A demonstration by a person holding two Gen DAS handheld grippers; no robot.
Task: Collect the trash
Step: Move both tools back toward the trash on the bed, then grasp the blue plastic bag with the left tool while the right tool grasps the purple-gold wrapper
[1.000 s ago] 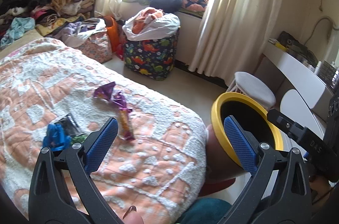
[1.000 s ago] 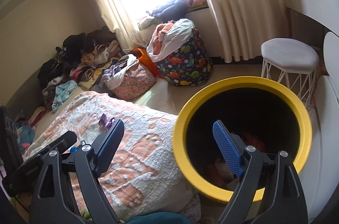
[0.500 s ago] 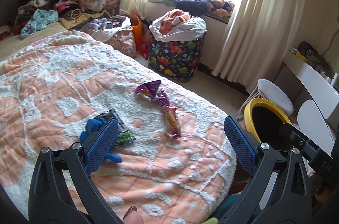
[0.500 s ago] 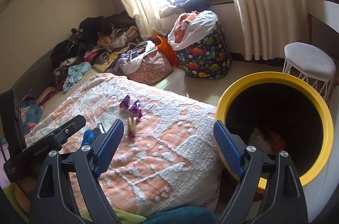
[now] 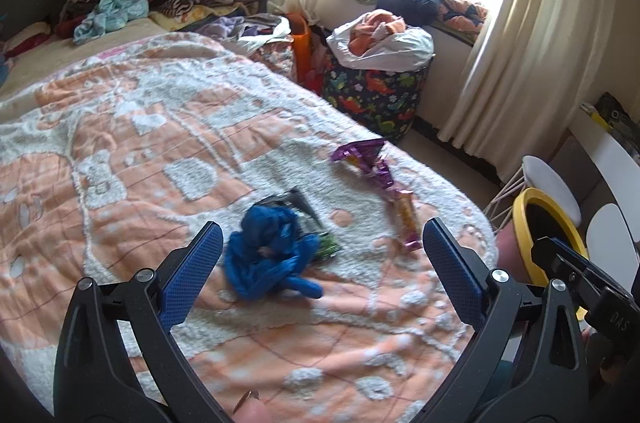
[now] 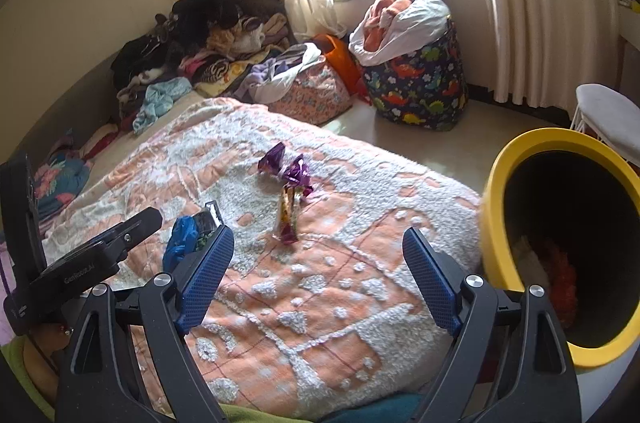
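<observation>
My left gripper (image 5: 320, 259), jaws apart and empty, hovers over the crumpled blue bag (image 5: 269, 255) on the bed (image 5: 120, 151). My right gripper (image 6: 318, 267), likewise apart, flanks the yellow-rimmed bin (image 6: 496, 191).

Bed covered by orange-and-white fleece blanket (image 5: 168, 151). Landmark is the blue crumpled bag (image 5: 270, 255), mid-blanket. Black wrapper (image 5: 294, 201) and small green wrapper (image 5: 328, 247) touch its far side. Orange snack wrapper (image 5: 406, 219) lies near, toward the window. Purple foil wrapper (image 5: 366, 157) just beyond that.
</observation>
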